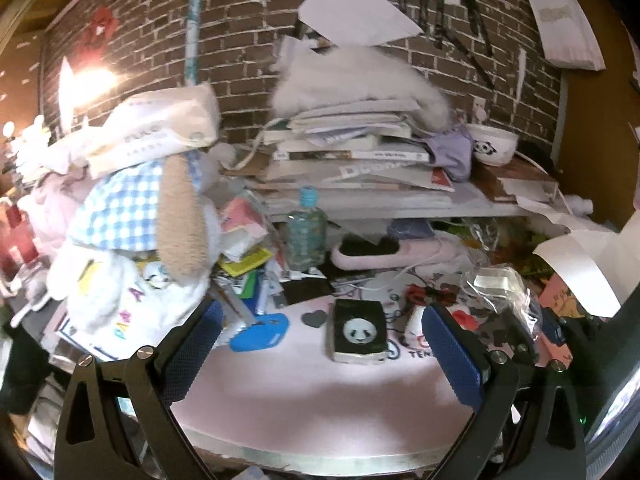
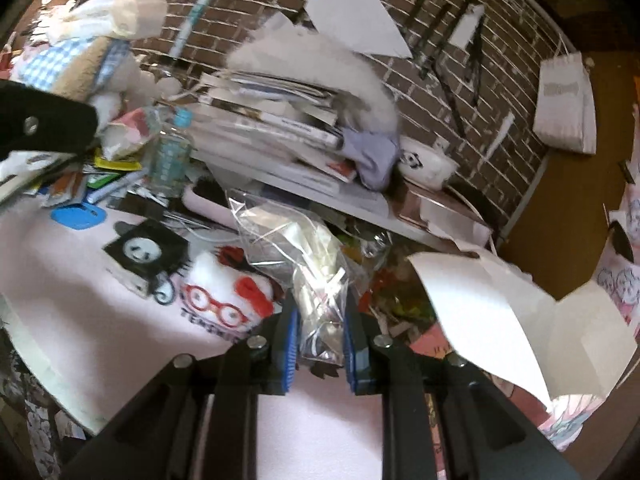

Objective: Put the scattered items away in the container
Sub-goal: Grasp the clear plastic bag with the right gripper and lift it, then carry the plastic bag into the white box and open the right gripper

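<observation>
My right gripper is shut on a clear plastic bag of white pieces, held over the pink mat. The same clear plastic bag shows at the right of the left wrist view. My left gripper stands open above the pink mat, with nothing between its blue pads. Just ahead of it lies a black panda box, also seen as the panda box. A blue tag and a white plush with red glasses lie on the mat.
A stuffed rabbit in blue gingham leans at the left. A water bottle, a pink slipper and a book stack crowd the back. A panda bowl sits on a shelf. White paper hangs at right.
</observation>
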Available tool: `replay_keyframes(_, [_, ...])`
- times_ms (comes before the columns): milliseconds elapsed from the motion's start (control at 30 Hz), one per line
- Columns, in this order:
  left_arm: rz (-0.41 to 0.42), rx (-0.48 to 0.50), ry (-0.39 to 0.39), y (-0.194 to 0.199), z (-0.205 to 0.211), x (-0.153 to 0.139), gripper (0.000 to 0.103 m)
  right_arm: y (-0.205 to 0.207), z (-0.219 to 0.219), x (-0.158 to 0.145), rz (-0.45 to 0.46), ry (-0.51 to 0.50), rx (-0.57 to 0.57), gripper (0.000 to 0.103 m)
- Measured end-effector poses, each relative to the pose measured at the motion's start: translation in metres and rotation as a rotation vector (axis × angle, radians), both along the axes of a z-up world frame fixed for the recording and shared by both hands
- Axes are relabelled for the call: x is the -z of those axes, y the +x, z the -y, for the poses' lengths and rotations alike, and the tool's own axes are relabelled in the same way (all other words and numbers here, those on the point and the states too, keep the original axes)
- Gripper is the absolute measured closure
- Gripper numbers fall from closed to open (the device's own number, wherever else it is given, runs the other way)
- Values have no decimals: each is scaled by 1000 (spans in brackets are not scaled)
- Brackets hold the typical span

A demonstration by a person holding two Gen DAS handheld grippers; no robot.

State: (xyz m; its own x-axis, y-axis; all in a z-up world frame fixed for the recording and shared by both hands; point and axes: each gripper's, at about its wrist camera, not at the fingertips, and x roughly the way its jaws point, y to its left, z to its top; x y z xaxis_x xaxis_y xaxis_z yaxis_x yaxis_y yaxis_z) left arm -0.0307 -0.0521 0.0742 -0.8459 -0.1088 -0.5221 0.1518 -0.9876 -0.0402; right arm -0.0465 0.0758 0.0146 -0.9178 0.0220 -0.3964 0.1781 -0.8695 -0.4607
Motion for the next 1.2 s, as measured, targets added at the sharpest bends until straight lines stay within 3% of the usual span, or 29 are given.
replay_keyframes(200, [-4,-51,-5,6,15,-4,3,13,25,-10,-38,25,-59,87])
replay_keyframes(367, [-18,-29,20,6,14,-11,3,7,24,-20,-66,54,-32,87])
replay_keyframes(533, [-37,19,18,0,-3,-20,3,-6,-14,-38,-90,48,75,87])
replay_keyframes(700, [-46,66,6,-3,-21,-24,3,-20,-68,-61,-59,27,176,87])
replay_keyframes(967, [-22,110,-14,-9,-43,-20,3,-28,-135,-81,-40,87,309,87])
replay_keyframes(1200, [-14,140,-33,-10,-57,-19,3,-48,-165,-75,82,79,328,87])
